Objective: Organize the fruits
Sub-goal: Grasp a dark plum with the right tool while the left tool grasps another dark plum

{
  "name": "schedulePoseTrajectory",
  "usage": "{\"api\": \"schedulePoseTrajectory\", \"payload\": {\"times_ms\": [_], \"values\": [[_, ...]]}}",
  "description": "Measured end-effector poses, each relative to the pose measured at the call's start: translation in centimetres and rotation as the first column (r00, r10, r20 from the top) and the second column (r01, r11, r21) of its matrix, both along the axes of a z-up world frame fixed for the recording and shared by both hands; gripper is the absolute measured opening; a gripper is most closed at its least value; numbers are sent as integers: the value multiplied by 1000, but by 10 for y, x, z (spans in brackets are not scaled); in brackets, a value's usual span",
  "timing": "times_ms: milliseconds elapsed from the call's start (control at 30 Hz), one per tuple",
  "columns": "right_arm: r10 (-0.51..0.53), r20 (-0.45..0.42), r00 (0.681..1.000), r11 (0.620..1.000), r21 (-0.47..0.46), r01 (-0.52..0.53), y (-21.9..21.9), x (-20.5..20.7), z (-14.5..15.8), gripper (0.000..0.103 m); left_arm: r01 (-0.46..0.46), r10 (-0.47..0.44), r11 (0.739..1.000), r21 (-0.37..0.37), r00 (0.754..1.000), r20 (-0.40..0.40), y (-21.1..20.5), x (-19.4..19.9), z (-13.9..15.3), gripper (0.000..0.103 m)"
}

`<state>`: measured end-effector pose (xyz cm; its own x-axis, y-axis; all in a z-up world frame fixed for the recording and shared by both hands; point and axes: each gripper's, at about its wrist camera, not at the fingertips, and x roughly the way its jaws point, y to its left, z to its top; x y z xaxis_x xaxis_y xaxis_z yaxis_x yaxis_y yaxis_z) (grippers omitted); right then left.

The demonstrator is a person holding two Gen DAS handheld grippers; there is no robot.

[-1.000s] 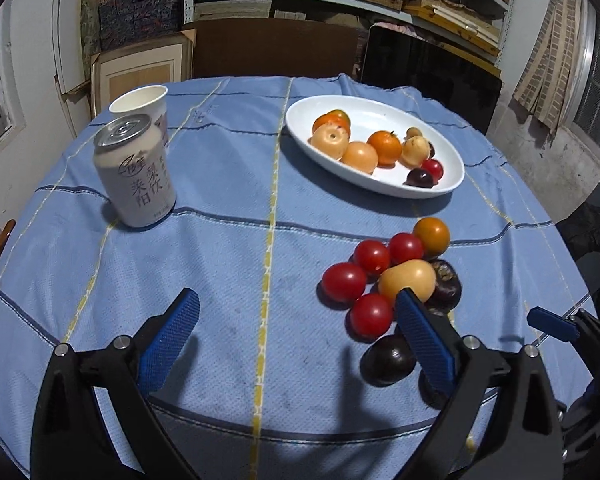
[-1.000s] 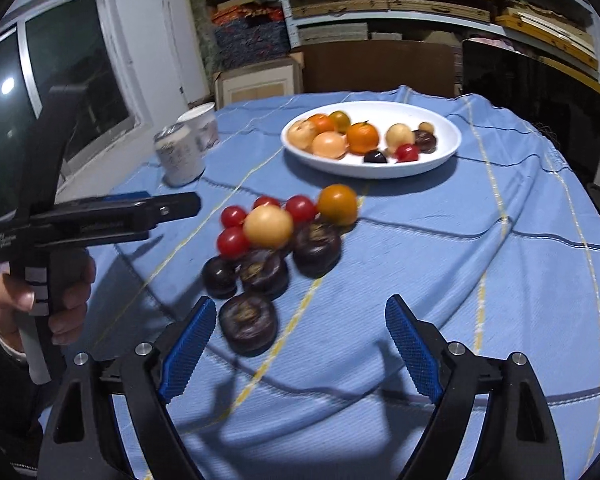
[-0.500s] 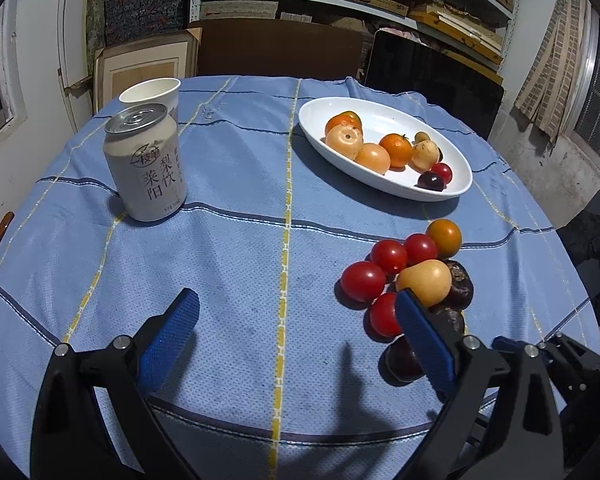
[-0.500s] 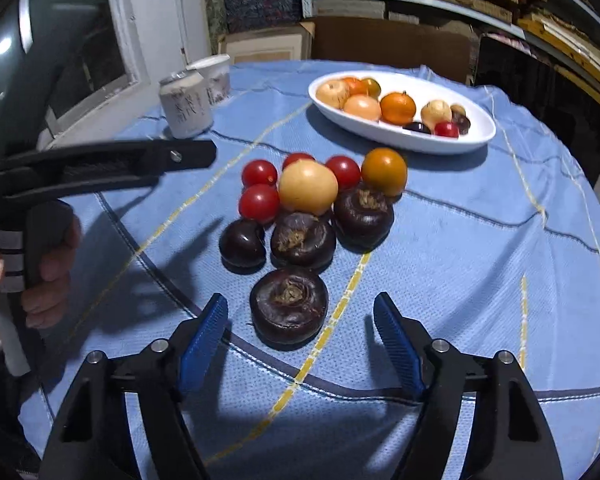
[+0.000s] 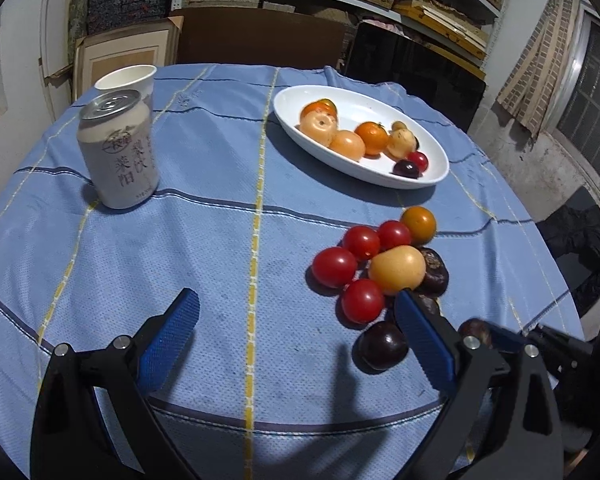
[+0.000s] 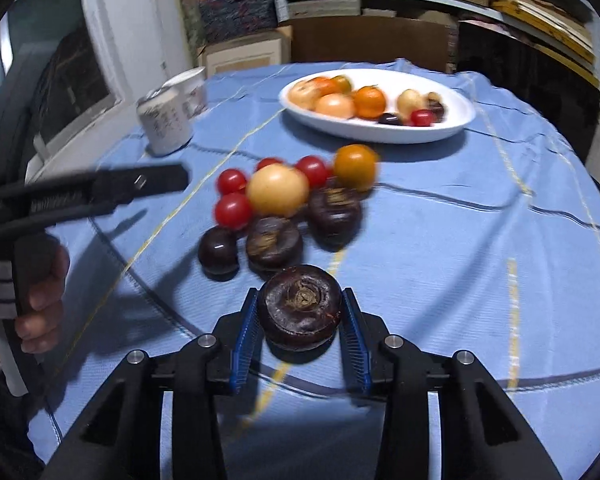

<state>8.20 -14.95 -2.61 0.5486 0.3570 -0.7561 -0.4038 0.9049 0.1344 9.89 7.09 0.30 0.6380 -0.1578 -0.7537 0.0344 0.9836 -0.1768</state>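
Observation:
My right gripper [image 6: 300,314] is shut on a dark brown mangosteen [image 6: 300,310] just above the blue cloth. Beyond it lies a cluster of loose fruit: two more dark mangosteens [image 6: 274,243], a dark plum [image 6: 218,249], red tomatoes [image 6: 233,210], a yellow fruit [image 6: 278,189] and an orange one [image 6: 355,166]. A white oval plate [image 6: 456,122] at the back holds several fruits. My left gripper [image 5: 296,322] is open and empty over the cloth, left of the cluster [image 5: 396,268]; the plate [image 5: 436,148] is far right of it.
A white drink can [image 5: 120,152] and a paper cup [image 5: 126,78] stand at the table's far left. The round table's edge curves close on the right. Shelves and boxes stand behind the table.
My right gripper moved forward and closed on the nearest mangosteen, lifting it slightly. My left gripper drew back a little and stayed open.

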Motion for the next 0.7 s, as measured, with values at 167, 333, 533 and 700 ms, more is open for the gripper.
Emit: {"api": "schedulePoseTrajectory", "payload": {"times_ms": [167, 333, 533, 700], "values": [[-73, -24, 997, 997, 22, 74, -31, 4, -4, 41, 86, -85, 995, 41, 996, -23, -22, -2, -7, 96], [-112, -51, 992, 990, 85, 116, -44, 8, -8, 41, 154, -151, 985, 77, 988, -44, -42, -5, -15, 96], [-111, -49, 993, 990, 83, 115, -44, 7, -10, 41, 154, -150, 984, 90, 987, -49, -47, -4, -24, 77], [-115, -57, 992, 988, 101, 120, -46, 7, -10, 42, 169, -165, 983, 66, 984, -61, -49, -3, -29, 70]]}}
